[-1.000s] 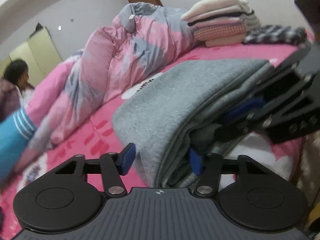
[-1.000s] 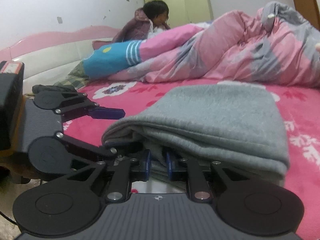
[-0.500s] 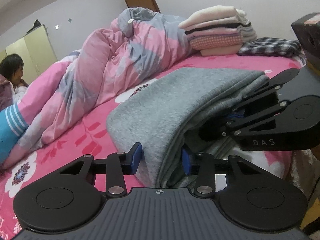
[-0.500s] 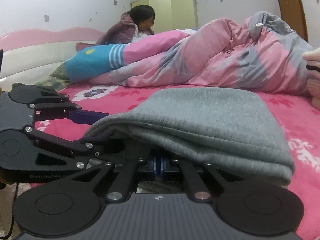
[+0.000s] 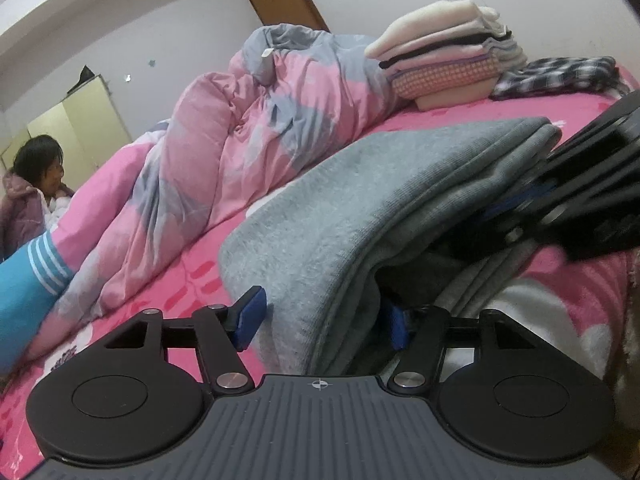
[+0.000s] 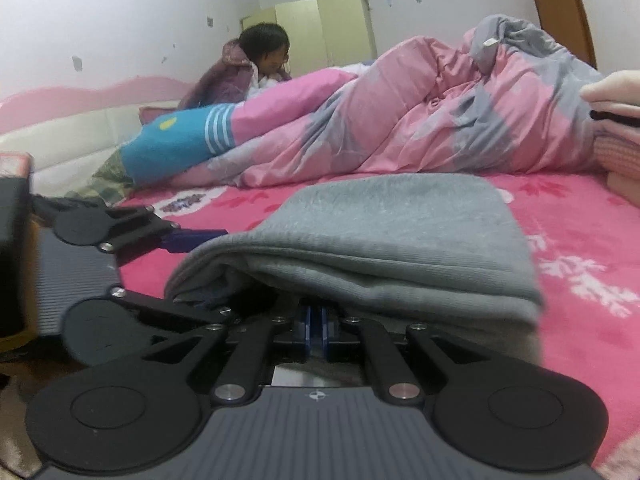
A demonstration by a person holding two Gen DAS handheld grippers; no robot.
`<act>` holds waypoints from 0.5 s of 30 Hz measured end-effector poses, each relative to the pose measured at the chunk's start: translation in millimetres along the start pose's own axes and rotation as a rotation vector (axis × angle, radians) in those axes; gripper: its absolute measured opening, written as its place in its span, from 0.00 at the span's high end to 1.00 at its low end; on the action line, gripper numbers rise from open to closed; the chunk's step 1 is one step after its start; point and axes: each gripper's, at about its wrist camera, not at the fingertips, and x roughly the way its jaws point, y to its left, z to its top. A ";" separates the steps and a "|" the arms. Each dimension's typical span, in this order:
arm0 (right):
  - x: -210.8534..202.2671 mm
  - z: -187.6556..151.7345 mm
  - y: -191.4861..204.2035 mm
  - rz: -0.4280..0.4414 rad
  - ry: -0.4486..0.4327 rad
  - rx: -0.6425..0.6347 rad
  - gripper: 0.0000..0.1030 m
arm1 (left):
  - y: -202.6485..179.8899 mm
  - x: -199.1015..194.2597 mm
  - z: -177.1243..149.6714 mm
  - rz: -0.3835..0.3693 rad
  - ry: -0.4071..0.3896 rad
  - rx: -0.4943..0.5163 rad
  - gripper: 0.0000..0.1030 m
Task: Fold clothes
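Left wrist view, from 9 o'clock across: seated person (image 5: 34,184) in a purple jacket near the pale wardrobe (image 5: 80,128); blue striped pillow (image 5: 28,280) at the edge; pink-and-grey quilt (image 5: 248,136) heaped toward 11 o'clock. Left tool (image 5: 324,316) at 6 o'clock, blue pads apart, one pad (image 5: 250,316) bare over the pink bed sheet (image 5: 192,276), the other tucked under the hem of the folded grey garment (image 5: 360,200), layered edge lying between them without being pinched. Garment lying at centre of the bed, folded in several layers. At 1 o'clock, stack of folded clothes (image 5: 448,56), with a dark plaid garment (image 5: 560,76) just beside it. At 3 o'clock, right tool, blurred, reaching into the garment's far corner.

Right wrist view, from 9 o'clock across: left tool's black linkage (image 6: 120,224) and blue pad beside the garment's near corner. At 11 o'clock, person (image 6: 256,68) against the white wall (image 6: 100,12); pillow (image 6: 180,148) and quilt (image 6: 420,112) running toward 2 o'clock. Grey garment (image 6: 400,224) filling the centre on the pink sheet (image 6: 592,248). Right tool (image 6: 317,326) at 6 o'clock, blue pads pressed together beneath the garment's lower edge; cloth between them not discernible. Stack of folded clothes (image 6: 616,120) at 3 o'clock.
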 end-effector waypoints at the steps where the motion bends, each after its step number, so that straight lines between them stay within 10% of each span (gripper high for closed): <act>1: -6.3 1.5 -2.6 0.003 -0.014 0.007 0.95 | 0.8 -0.2 0.5 -0.005 -0.003 -0.005 0.41; 9: -44.8 33.6 3.1 0.026 -0.188 -0.136 0.95 | -4.1 9.3 2.2 -0.019 -0.019 -0.016 0.40; 15: -6.0 58.1 -7.2 0.020 -0.106 -0.154 0.95 | -6.6 14.8 1.2 -0.045 -0.036 0.007 0.40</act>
